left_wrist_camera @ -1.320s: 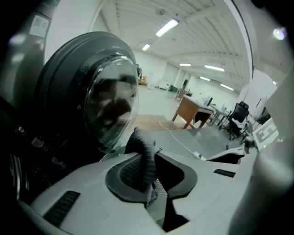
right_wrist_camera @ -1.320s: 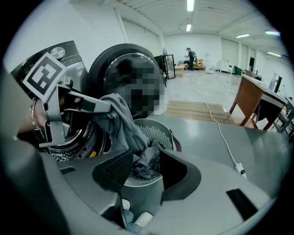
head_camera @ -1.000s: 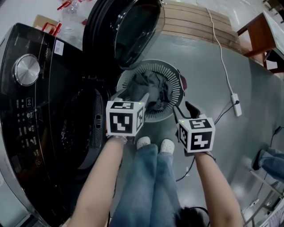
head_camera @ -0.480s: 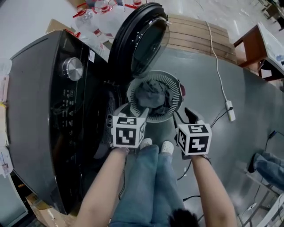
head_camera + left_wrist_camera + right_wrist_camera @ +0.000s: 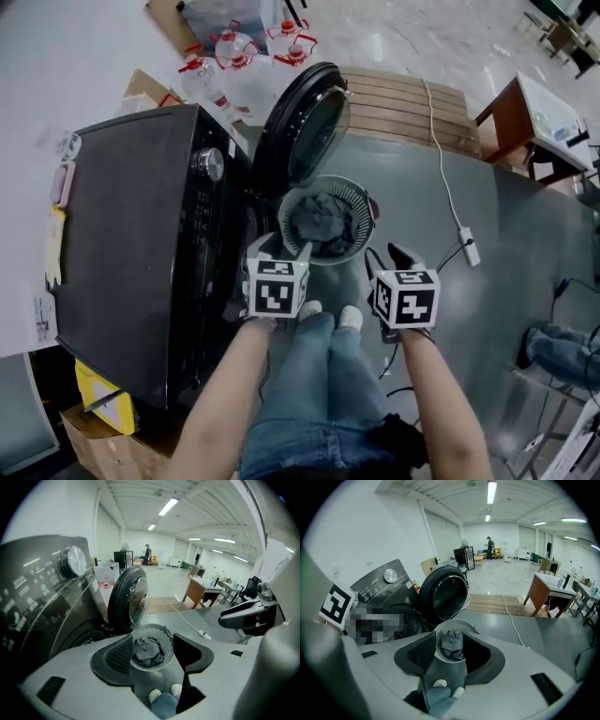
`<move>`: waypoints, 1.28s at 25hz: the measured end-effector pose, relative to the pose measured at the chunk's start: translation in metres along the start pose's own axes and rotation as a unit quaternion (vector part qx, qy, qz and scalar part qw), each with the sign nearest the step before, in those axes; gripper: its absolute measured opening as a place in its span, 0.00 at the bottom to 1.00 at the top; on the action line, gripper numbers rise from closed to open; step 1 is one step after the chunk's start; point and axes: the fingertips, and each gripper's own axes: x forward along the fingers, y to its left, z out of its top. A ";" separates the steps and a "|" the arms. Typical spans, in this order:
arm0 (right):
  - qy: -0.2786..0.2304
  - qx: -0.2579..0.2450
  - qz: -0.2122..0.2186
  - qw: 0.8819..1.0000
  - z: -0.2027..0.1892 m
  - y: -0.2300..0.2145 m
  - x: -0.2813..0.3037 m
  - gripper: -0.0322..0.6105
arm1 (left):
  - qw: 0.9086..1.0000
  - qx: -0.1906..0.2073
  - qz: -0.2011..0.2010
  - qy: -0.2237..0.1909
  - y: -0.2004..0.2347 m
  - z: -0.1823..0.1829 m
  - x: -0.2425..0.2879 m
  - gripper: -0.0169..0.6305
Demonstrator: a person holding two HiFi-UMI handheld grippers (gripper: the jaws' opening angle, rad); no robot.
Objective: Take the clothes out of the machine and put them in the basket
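Left gripper [image 5: 281, 247] and right gripper [image 5: 386, 255] rose, empty, well above basket [image 5: 362, 199] rim.

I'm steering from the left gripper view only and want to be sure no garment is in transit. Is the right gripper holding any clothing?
Observer: No. In the right gripper view, the right gripper has its jaws apart with nothing between them.
Operator: Good. Is anyone else standing close by?
Observer: Yes. The head view shows another person's legs in jeans at the right edge, off to the side of the basket.
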 end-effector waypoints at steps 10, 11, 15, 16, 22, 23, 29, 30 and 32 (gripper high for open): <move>0.004 -0.039 0.025 0.999 0.017 0.008 -0.083 0.33 | 0.998 -0.031 0.031 -0.051 -0.020 0.028 -0.086 0.44; 0.003 -0.040 0.029 0.999 0.019 0.008 -0.088 0.33 | 0.997 -0.033 0.037 -0.057 -0.020 0.032 -0.094 0.44; 0.014 -0.008 0.046 0.999 0.026 0.010 -0.110 0.33 | 0.993 -0.046 0.057 -0.088 -0.019 0.048 -0.123 0.44; 0.011 0.000 0.051 0.999 0.028 0.010 -0.116 0.33 | 0.992 -0.048 0.060 -0.095 -0.020 0.052 -0.129 0.44; -0.038 -0.005 0.068 0.997 0.053 0.019 -0.144 0.33 | 0.989 -0.030 0.073 -0.128 -0.026 0.068 -0.159 0.44; -0.048 -0.014 0.068 0.996 0.057 0.021 -0.147 0.33 | 0.988 -0.031 0.074 -0.134 -0.025 0.070 -0.164 0.44; -0.093 -0.052 0.070 0.992 0.071 0.036 -0.169 0.33 | 0.983 -0.019 0.077 -0.165 -0.027 0.080 -0.191 0.44; -0.098 -0.048 0.071 0.991 0.071 0.039 -0.173 0.33 | 0.982 -0.015 0.077 -0.170 -0.026 0.081 -0.196 0.44; -0.108 -0.038 0.071 0.991 0.071 0.045 -0.180 0.33 | 0.981 -0.007 0.075 -0.180 -0.024 0.081 -0.206 0.44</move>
